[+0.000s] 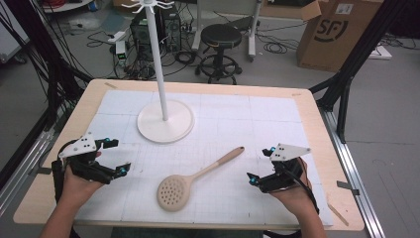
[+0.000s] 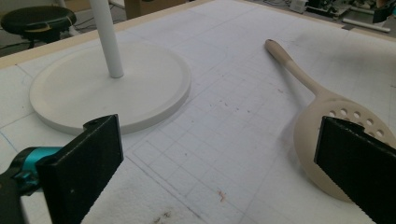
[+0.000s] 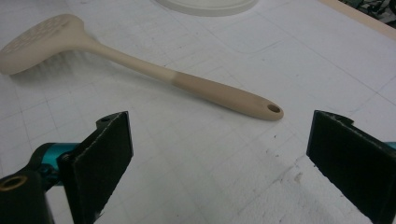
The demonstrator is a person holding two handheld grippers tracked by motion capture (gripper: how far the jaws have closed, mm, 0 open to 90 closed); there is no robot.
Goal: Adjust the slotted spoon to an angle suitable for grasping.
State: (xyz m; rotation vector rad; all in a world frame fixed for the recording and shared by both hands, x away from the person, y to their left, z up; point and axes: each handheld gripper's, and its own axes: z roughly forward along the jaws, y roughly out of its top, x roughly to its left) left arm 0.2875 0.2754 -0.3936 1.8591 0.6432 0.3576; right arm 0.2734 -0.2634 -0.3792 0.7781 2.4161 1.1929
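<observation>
Right claw view shows the hanging hole in the skimmer (image 3: 140, 65) handle; high view shows both claws, left (image 1: 116, 156) and right (image 1: 260, 166), wide, empty, low over surface (image 1: 277, 119).

1 slotted spoon (image 1: 190, 180), 1 white rack stand (image 1: 165, 121), 2 grippers: L (image 1: 115, 156), R (image 1: 258, 166); 1 stool (image 1: 220, 37), 1 cardboard box (image 1: 337, 30).

Ahead of the right gripper (image 1: 261, 171), bare mat (image 1: 257, 124) runs between its spread fingers up to the handle end of the slotted spoon (image 1: 195, 178). Ahead of the left gripper (image 1: 115, 156), the round stand (image 1: 165, 121) blocks the far-left side, and the spoon's bowl sits just beyond its right finger (image 2: 355, 163).
</observation>
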